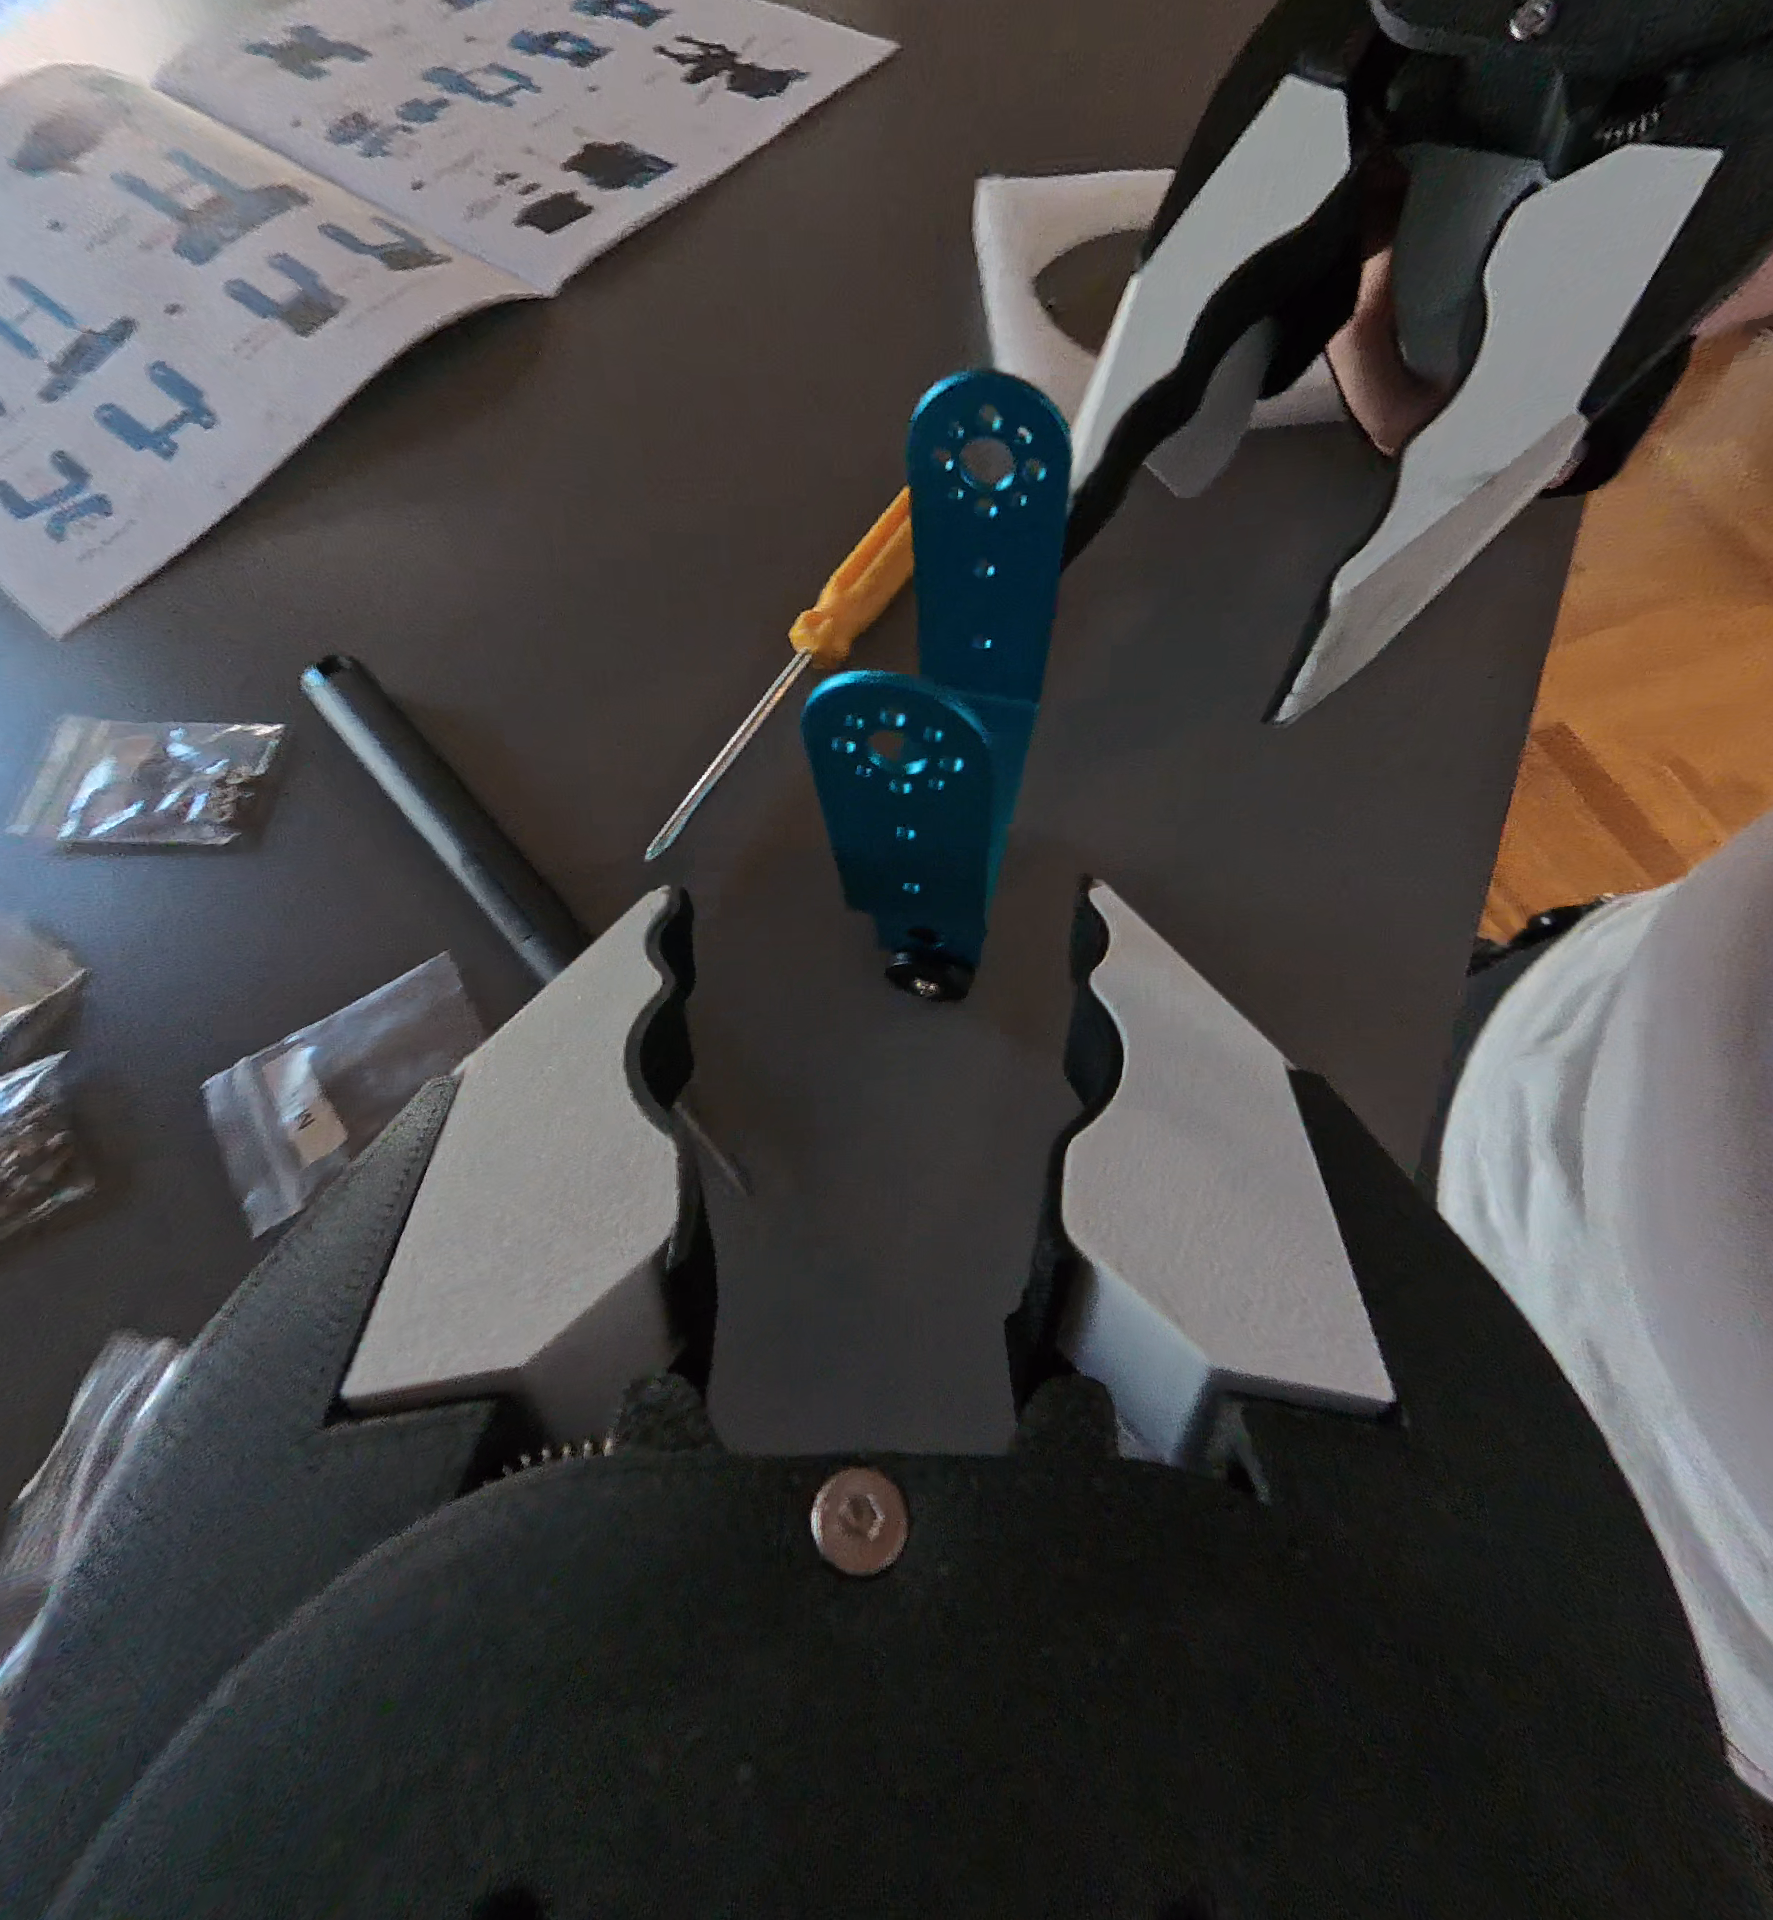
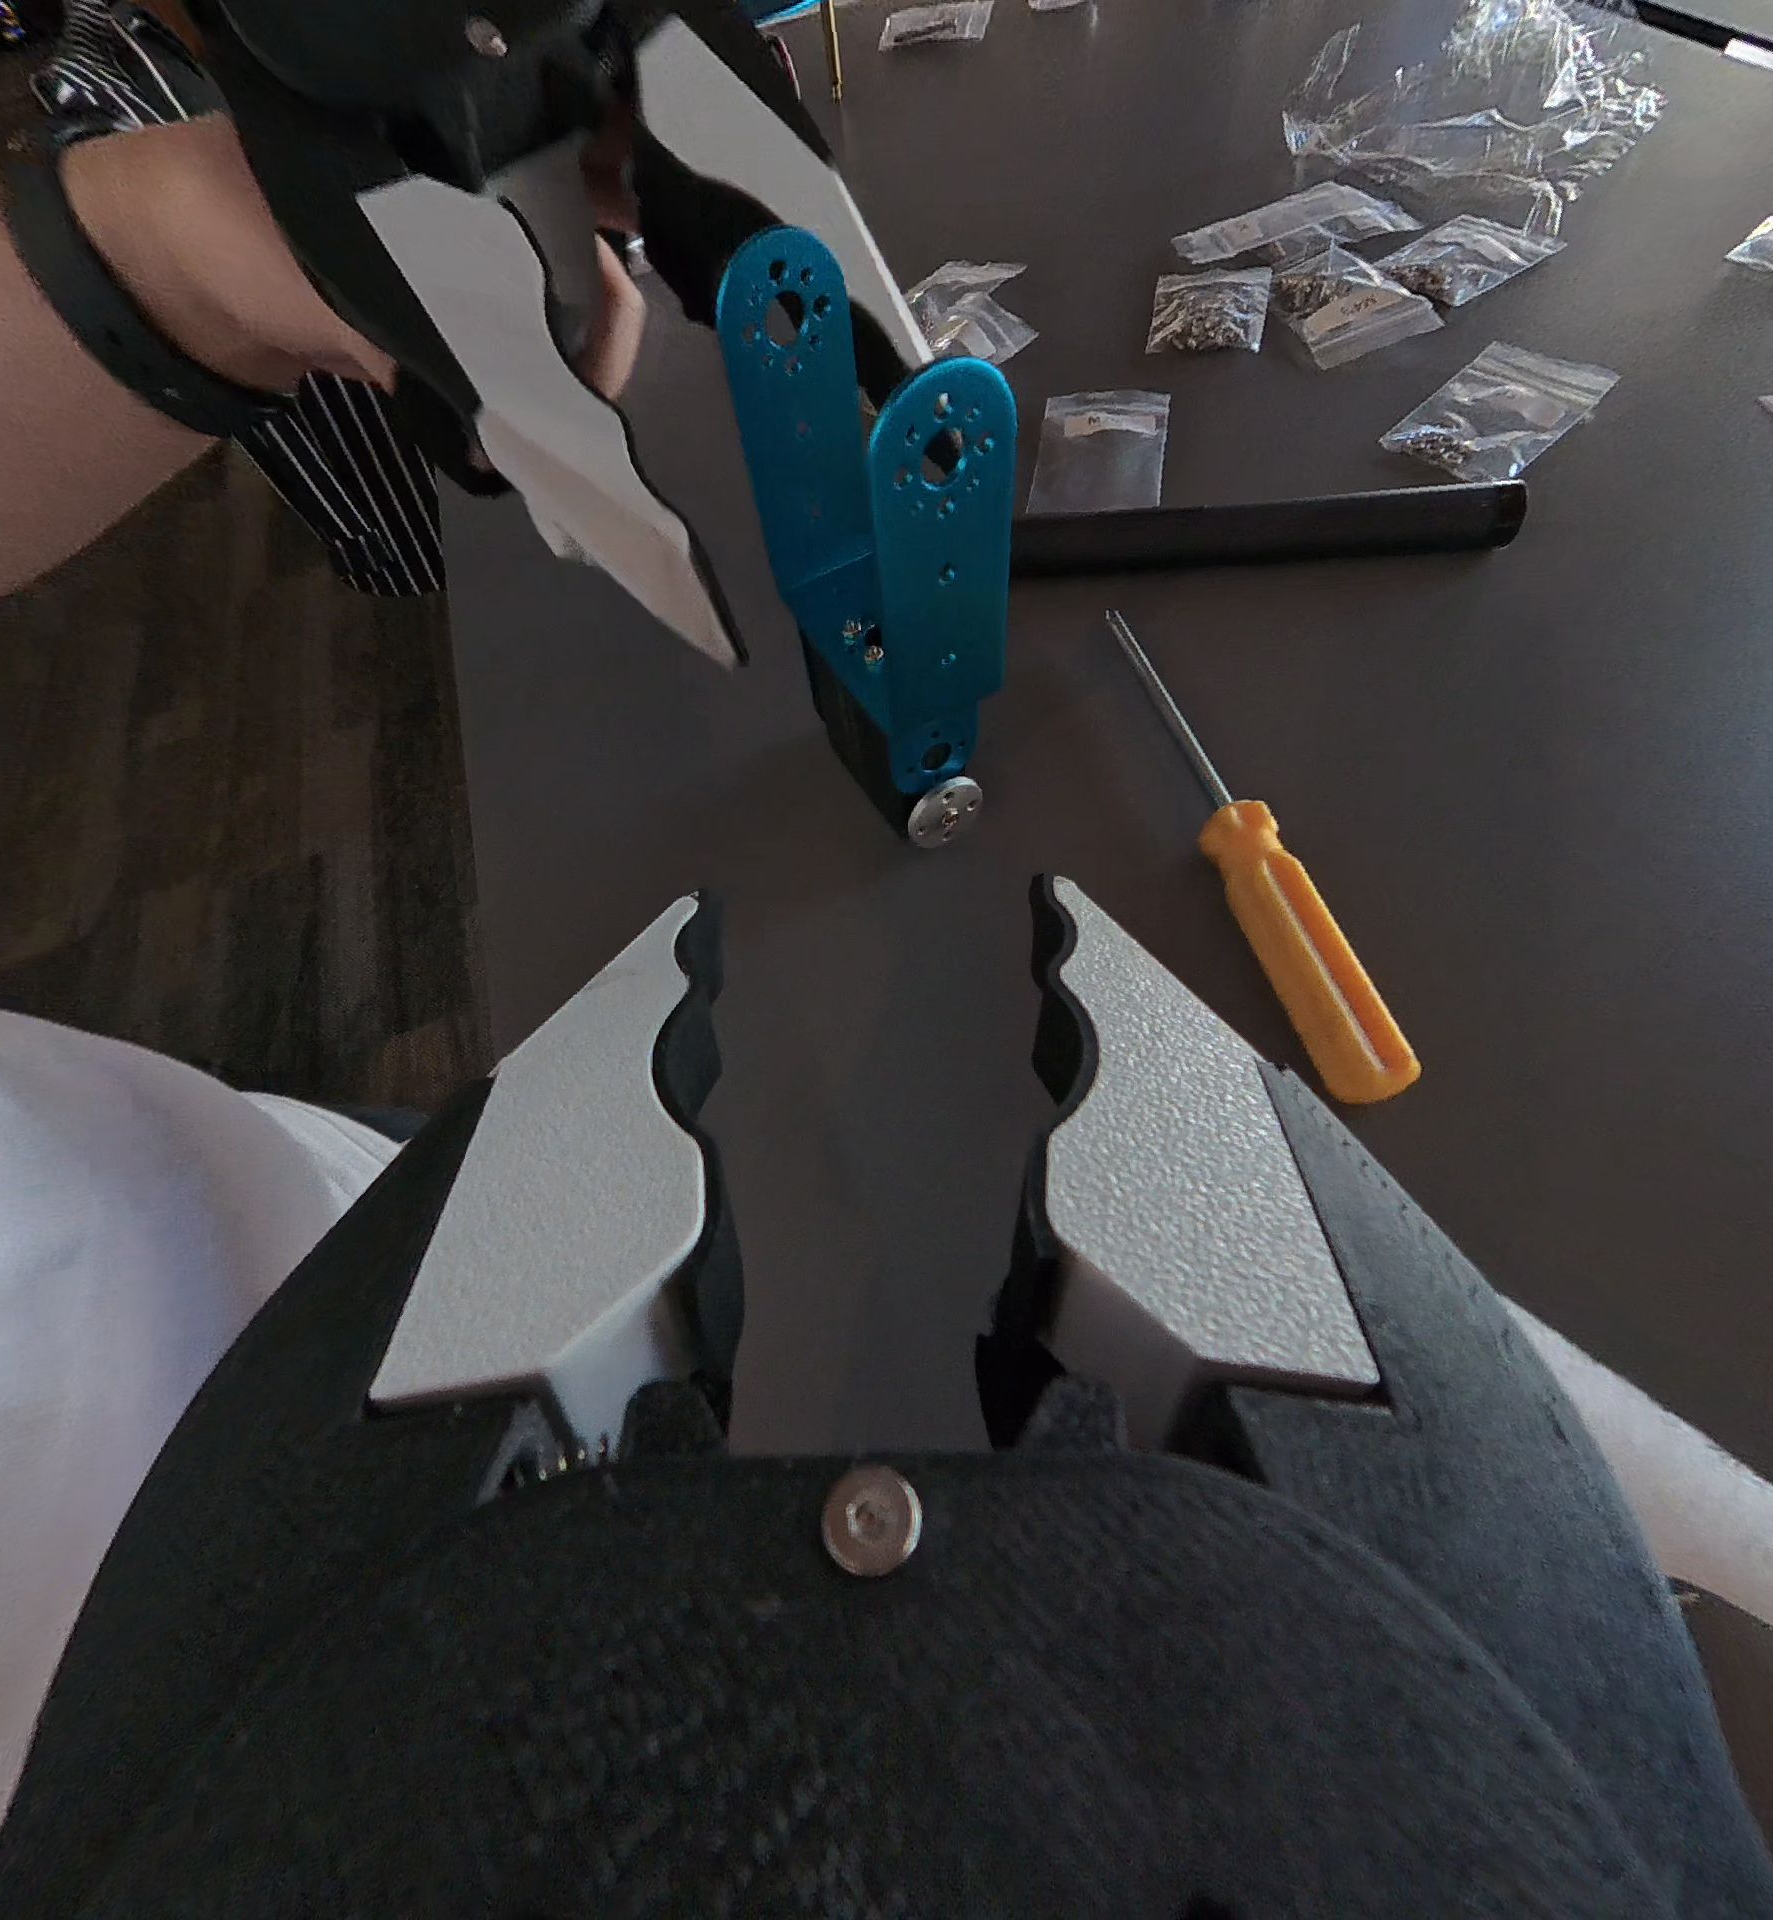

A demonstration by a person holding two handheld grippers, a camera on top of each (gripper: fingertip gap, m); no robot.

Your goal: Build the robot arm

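Observation:
A blue metal U-bracket (image 1: 965, 644) with hole patterns stands upright on the dark table, mounted on a black servo block (image 2: 856, 727) with a round silver horn (image 2: 944, 812). My left gripper (image 1: 882, 904) is open and empty, its tips just short of the bracket's base. My right gripper (image 2: 871, 894) is open and empty, also a little short of the bracket (image 2: 903, 540), from the opposite side. Each gripper shows in the other's view, open: the right one (image 1: 1173, 613) and the left one (image 2: 820, 488). An orange-handled screwdriver (image 2: 1297, 956) lies on the table beside the bracket (image 1: 840, 603).
A black rod (image 2: 1266, 530) lies on the table (image 1: 508, 582). Several small clear bags of hardware (image 2: 1308, 291) are spread beyond it (image 1: 149, 779). An open instruction booklet (image 1: 238, 260) and a white foam piece (image 1: 1048, 270) lie farther off. The table edge and wooden floor (image 1: 1692, 623) are close. The blue metal U-bracket (image 1: 965, 644) sits 4 cm or so from the ends of my left fingers. The bracket (image 1: 840, 603) is about 5 cm from my right fingertips. It turns up in the right wrist view (image 2: 1250, 852) as well.

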